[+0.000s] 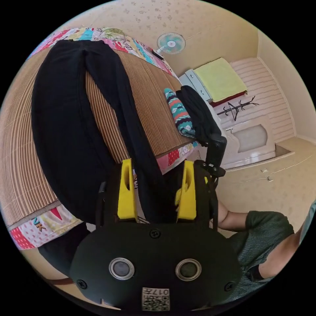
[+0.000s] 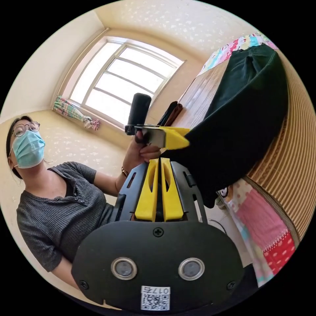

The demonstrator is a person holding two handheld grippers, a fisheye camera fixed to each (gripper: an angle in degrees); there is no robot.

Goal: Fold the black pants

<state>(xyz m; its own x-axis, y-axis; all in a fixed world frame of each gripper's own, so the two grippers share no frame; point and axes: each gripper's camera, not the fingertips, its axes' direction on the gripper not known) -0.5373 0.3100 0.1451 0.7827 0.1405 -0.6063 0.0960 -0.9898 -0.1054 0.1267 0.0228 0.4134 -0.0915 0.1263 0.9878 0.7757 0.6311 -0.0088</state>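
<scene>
The black pants (image 1: 62,125) lie flat on a bed's bamboo mat (image 1: 154,108), waist at the far end and both legs running toward me. One leg hangs over the bed's near edge and passes between the wide-apart yellow jaws of my left gripper (image 1: 157,163), which is open around it. In the right gripper view the pants (image 2: 240,125) drape off the mat's edge. My right gripper (image 2: 160,159) is shut beside that hanging cloth, and only a thin dark slit shows between its jaws. Just above it, a hand holds the left gripper (image 2: 171,136) at the cloth's edge.
A folded striped garment (image 1: 179,113) and a dark one (image 1: 197,108) sit at the mat's right edge. Beneath the mat lies a patchwork sheet (image 1: 42,227). A fan (image 1: 170,42) and a yellow-topped cabinet (image 1: 219,79) stand beyond. The person (image 2: 62,204) is close by, in front of a window (image 2: 121,82).
</scene>
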